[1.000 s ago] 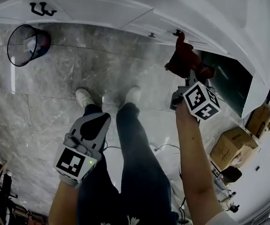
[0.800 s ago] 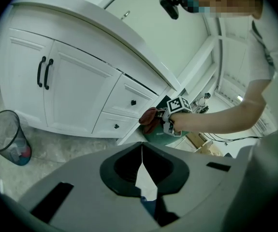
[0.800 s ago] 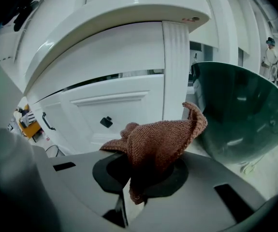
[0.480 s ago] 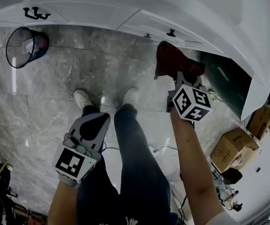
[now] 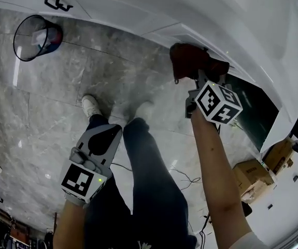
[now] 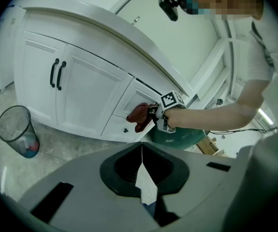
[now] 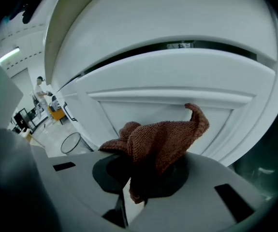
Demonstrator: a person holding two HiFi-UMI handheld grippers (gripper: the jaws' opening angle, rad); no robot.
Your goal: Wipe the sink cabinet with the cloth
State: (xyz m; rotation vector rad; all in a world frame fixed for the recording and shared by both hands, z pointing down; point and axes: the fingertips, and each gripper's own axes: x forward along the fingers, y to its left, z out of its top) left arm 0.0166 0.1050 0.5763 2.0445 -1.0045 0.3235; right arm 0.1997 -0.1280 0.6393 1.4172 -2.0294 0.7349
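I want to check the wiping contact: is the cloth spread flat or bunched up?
Bunched up: the cloth is a crumpled lump gripped in the shut jaws of the right gripper, with one corner sticking up.

Tight at the cabinet, open floor to the left

The right gripper, clamped on the cloth, met the sink cabinet drawer front. Bare marble floor ran left to the wire bin. Cardboard boxes crowded the right.
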